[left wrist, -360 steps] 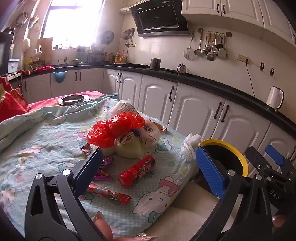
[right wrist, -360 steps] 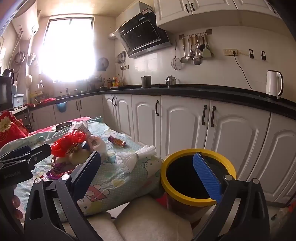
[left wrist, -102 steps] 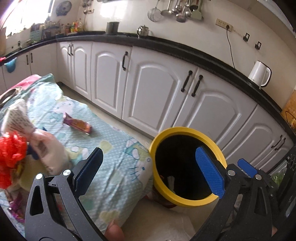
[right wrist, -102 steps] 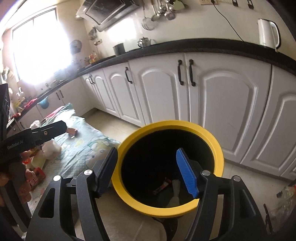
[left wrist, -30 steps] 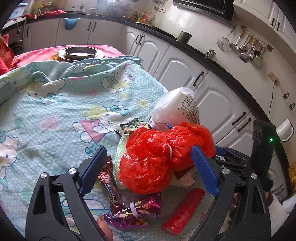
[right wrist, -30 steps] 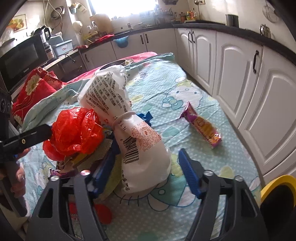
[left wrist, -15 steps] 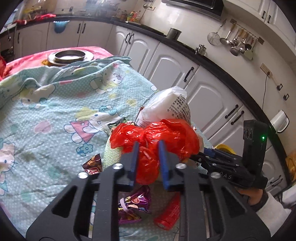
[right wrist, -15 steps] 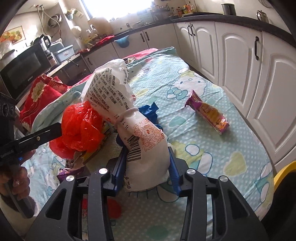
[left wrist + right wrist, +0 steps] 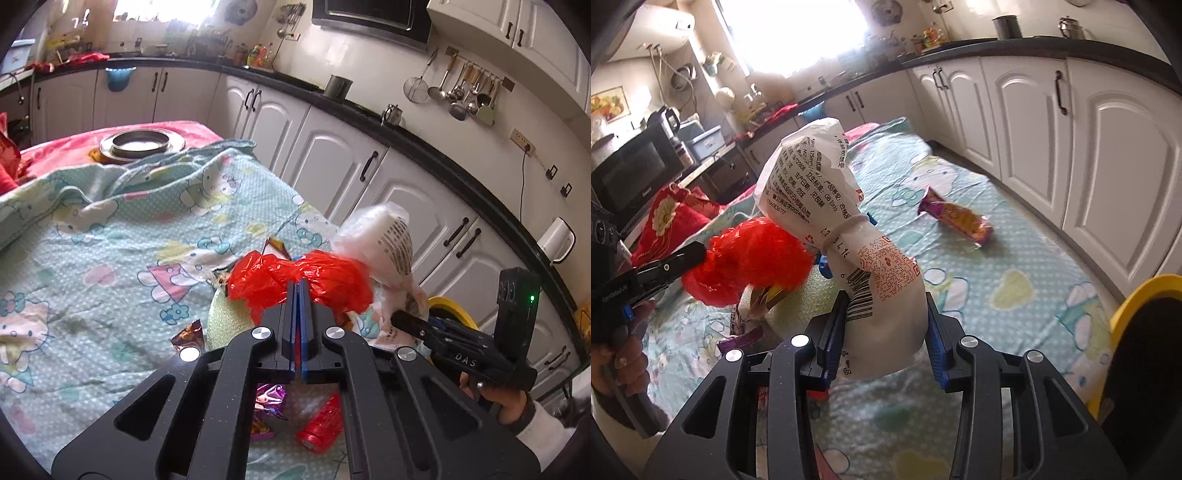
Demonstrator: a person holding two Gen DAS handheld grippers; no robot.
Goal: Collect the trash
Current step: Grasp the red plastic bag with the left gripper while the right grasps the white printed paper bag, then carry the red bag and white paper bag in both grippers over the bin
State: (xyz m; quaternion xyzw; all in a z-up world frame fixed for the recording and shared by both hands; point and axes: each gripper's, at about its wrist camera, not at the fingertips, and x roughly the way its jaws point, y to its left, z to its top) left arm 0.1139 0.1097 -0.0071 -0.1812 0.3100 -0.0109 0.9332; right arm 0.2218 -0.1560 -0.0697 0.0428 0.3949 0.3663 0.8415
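My left gripper [image 9: 298, 286] is shut on a crumpled red plastic bag [image 9: 332, 280], lifted a little off the patterned cloth [image 9: 110, 266]. The same red plastic bag [image 9: 750, 258] shows in the right wrist view beside the left gripper's arm. My right gripper [image 9: 886, 325] is shut on a white printed plastic bag [image 9: 882, 295], tied with a band at its neck, its pads pressing both sides. That white bag [image 9: 384, 240] appears behind the red one in the left wrist view. The yellow-rimmed bin [image 9: 1141, 295] stands at the cloth's right edge.
Loose on the cloth lie an orange-purple snack wrapper [image 9: 960, 218], a red tube [image 9: 321, 424], a purple wrapper [image 9: 266, 406] and a pale green pouch [image 9: 229, 317]. White cabinets [image 9: 1108, 166] line the right. A metal dish [image 9: 140, 144] sits far back.
Both grippers closed: the left one pinched the red bag, the right one squeezed the white bag. Both bags have come up slightly, and the right gripper has swung towards the bin.
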